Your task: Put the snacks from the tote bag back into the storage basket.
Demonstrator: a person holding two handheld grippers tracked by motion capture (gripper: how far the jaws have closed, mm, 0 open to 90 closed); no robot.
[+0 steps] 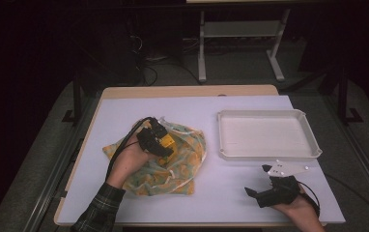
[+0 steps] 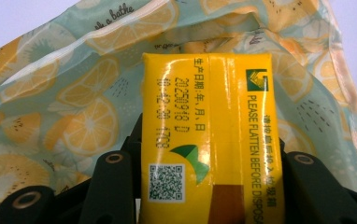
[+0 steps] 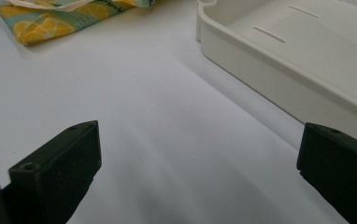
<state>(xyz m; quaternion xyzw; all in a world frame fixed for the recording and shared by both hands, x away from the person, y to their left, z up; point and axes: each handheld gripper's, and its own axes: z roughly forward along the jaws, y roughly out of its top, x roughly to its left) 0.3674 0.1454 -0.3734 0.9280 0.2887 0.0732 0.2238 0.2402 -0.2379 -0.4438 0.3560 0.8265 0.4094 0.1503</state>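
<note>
- The left gripper has its jaws clamped on a yellow drink carton, pressing both of its sides.
- The carton sits over the lemon-print drawstring bag, which lies crumpled on the counter.
- The right gripper rests near the counter's front edge, jaws wide with nothing between them.
- A white tray stands just beyond it.

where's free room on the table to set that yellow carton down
The white tray looks bare inside. Bare tabletop runs between the lemon-print bag and the right gripper, also along the far edge behind the bag. It is crowded at the bag, where the left gripper holds the yellow carton.
</note>
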